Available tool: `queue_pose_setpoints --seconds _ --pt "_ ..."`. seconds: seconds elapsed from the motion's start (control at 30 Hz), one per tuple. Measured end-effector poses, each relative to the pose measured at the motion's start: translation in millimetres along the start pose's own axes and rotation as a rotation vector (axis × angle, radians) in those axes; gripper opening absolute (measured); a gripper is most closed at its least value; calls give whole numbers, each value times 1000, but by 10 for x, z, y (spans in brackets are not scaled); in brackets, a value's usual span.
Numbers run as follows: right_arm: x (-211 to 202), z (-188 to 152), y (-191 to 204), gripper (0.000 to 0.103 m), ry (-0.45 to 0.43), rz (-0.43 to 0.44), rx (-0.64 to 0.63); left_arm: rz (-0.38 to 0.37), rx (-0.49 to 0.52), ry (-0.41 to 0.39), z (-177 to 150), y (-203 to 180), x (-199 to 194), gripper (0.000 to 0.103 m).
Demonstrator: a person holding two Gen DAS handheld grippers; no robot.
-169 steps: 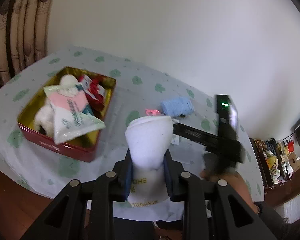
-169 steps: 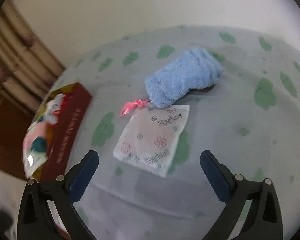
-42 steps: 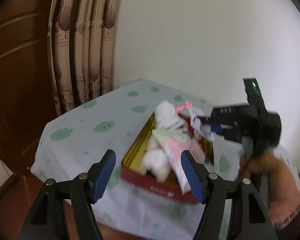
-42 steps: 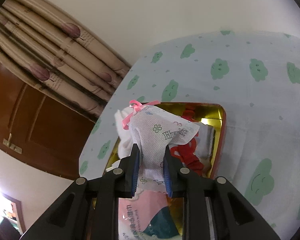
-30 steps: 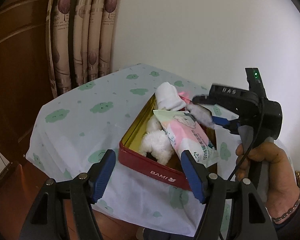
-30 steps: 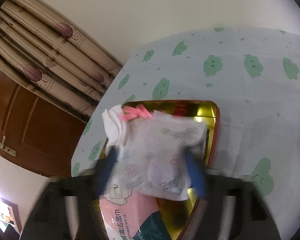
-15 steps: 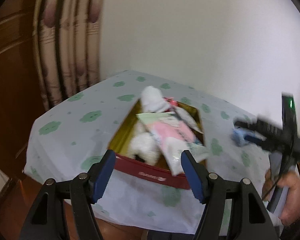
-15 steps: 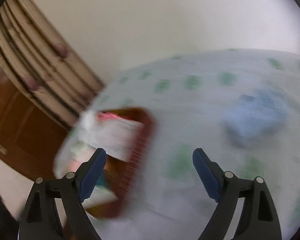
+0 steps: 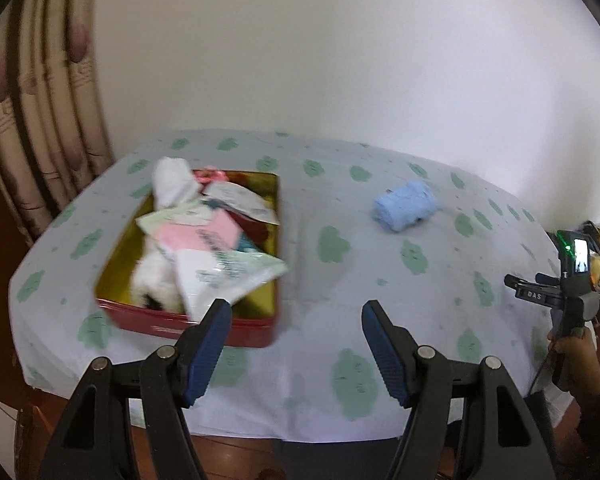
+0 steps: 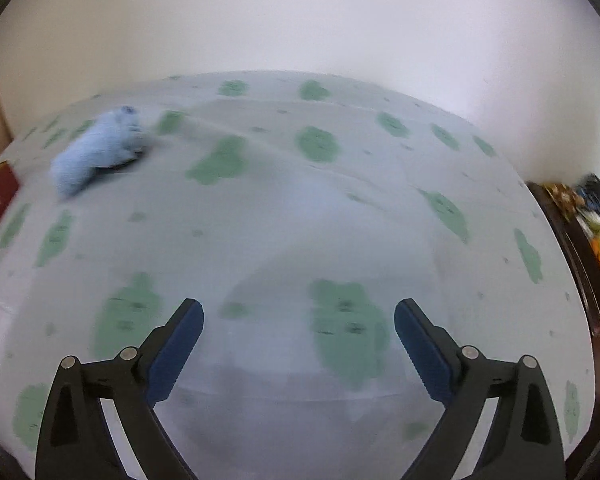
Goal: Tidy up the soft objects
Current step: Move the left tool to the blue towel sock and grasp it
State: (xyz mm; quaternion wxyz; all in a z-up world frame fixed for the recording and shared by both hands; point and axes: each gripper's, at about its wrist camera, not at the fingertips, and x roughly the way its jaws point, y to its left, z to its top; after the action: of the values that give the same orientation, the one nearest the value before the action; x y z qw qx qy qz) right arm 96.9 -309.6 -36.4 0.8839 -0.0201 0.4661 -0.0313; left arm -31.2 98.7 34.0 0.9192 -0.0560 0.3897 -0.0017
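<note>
On the table under a pale cloud-print cloth, the red metal tin sits at the left, holding a white plush toy at its far end and 2 wipe packets over it. The rolled blue fleece towel lies right of the tin, well apart.

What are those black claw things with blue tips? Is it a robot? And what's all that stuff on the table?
No robot: a person holds a grabbing tool in each hand, each with a camera looking along its two fingers. One picture looks from the left gripper, the other from the right gripper. Both are open and hold nothing; the right one's jaws have just been opening. On the table, under a cloth with green clouds, sits a red tin full of soft things: white socks, packets, a pink bow. A blue towel roll lies outside it.
</note>
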Motion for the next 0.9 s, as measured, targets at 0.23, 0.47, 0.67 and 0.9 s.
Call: queue_pose_setpoints --seconds 0.23,0.47,0.67,0.9 --pt "118 -11 -129 97 2 72 52 -44 132 16 162 -536 203 69" --pt "98 -51 -123 98 -15 131 55 -126 331 24 614 -1168 804 70" --pt "101 -47 -175 101 -23 202 77 -130 422 -14 1038 -1573 1457 70" --pt "116 -37 -171 102 -27 258 68 -233 428 166 1276 -1657 2212 70"
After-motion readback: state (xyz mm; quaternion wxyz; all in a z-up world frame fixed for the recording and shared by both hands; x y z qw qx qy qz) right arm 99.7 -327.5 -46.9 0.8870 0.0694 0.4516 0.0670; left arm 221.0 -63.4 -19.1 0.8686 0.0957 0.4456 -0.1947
